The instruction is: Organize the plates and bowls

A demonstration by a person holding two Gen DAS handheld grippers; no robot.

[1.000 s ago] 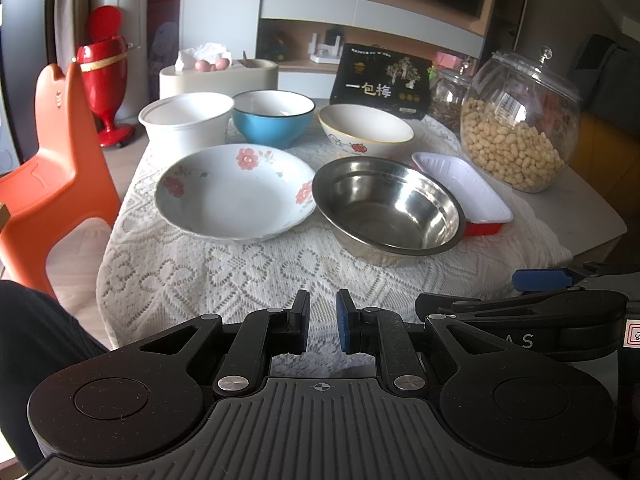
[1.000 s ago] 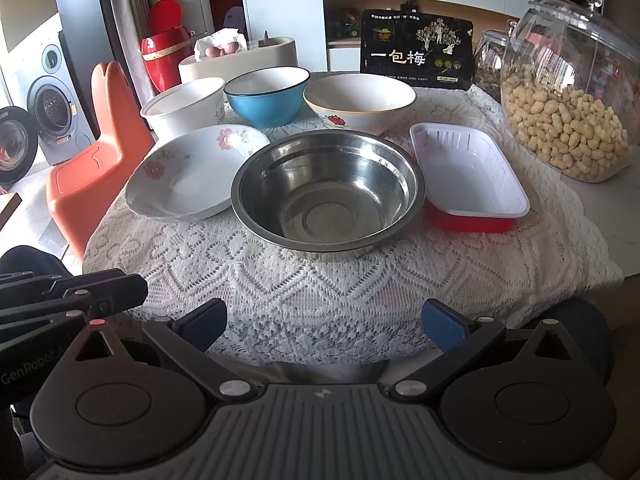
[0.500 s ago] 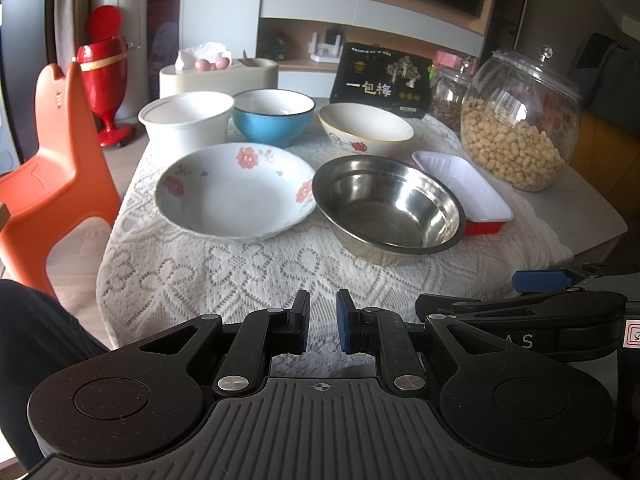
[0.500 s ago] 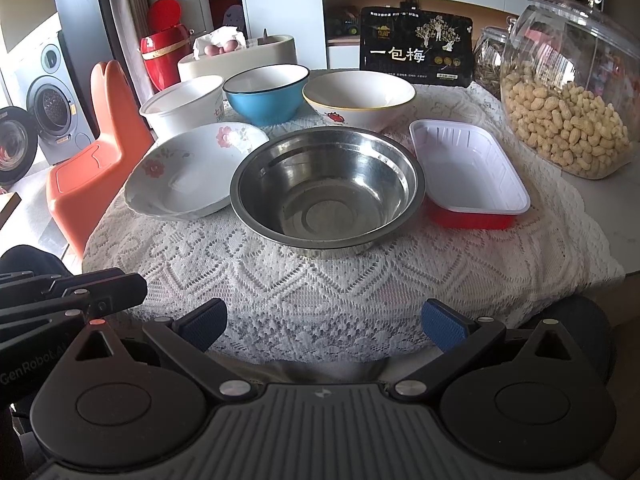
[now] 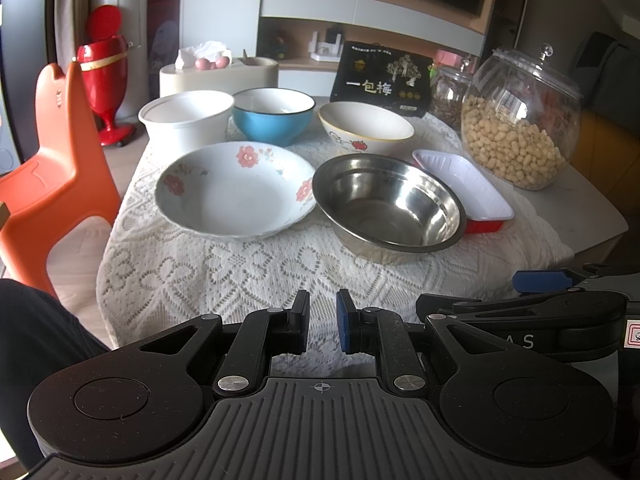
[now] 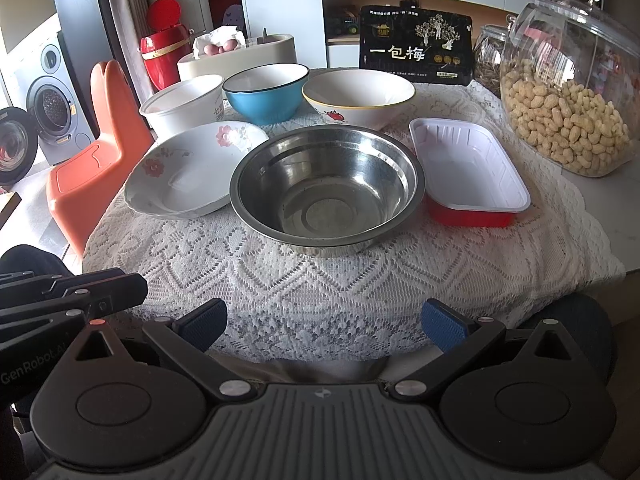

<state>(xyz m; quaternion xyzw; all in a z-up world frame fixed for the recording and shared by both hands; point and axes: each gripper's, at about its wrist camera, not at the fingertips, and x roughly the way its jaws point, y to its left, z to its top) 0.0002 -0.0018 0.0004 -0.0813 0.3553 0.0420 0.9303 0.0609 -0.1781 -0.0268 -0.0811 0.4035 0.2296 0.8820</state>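
On the lace-covered table stand a floral plate [image 5: 234, 192] [image 6: 192, 172], a steel bowl [image 5: 386, 204] [image 6: 326, 188], a white-and-red tray [image 5: 464, 188] [image 6: 470, 172], a white bowl [image 5: 186, 118] [image 6: 182, 104], a blue bowl [image 5: 273, 114] [image 6: 266, 90] and a cream bowl with a strawberry [image 5: 366, 128] [image 6: 358, 94]. My left gripper [image 5: 322, 326] is nearly shut and empty, at the table's near edge. My right gripper [image 6: 324, 324] is wide open and empty, short of the steel bowl.
A big glass jar of peanuts [image 5: 520, 120] [image 6: 568, 84] stands at the right, a black box [image 5: 382, 78] [image 6: 414, 50] and a cream tissue holder [image 5: 218, 72] at the back. An orange child's chair [image 5: 56, 152] [image 6: 96, 152] stands left of the table.
Both grippers have edged slightly closer to the table; their jaws have not changed. Nothing on the table has moved.
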